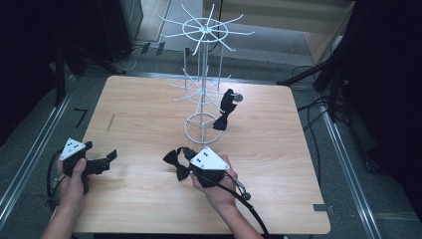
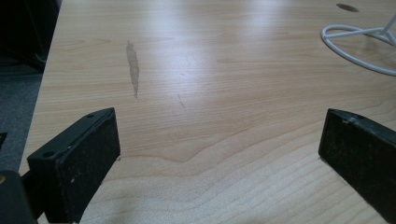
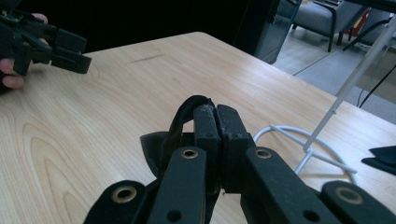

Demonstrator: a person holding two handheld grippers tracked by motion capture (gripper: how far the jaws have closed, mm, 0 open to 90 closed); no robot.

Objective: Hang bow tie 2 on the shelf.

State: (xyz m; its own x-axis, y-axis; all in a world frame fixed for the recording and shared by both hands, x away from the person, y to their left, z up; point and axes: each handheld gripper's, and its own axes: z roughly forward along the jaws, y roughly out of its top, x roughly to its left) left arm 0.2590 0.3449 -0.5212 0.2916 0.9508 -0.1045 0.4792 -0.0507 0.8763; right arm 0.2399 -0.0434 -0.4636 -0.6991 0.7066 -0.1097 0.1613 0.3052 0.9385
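In the high view my right gripper [image 1: 185, 152] is near the table's front middle, shut on a black bow tie [image 1: 174, 163] that hangs from its jaws just above the wood. In the right gripper view the pads [image 3: 207, 122] press together on the bow tie's strap [image 3: 180, 116], which loops up over the left jaw. A second black bow tie [image 1: 225, 112] hangs from a lower hook of the white wire rack [image 1: 201, 74]. My left gripper [image 1: 110, 158] rests at the front left, open, and in its own view the left gripper [image 2: 219, 140] has only bare wood between the jaws.
The rack's ring base [image 1: 201, 128] stands just behind my right gripper and shows as the rack base [image 3: 303, 144] and the rack base [image 2: 355, 42]. The wooden table [image 1: 139, 119] has a grey smear [image 2: 133, 67] at its left. Cables and dark stands lie on the floor around it.
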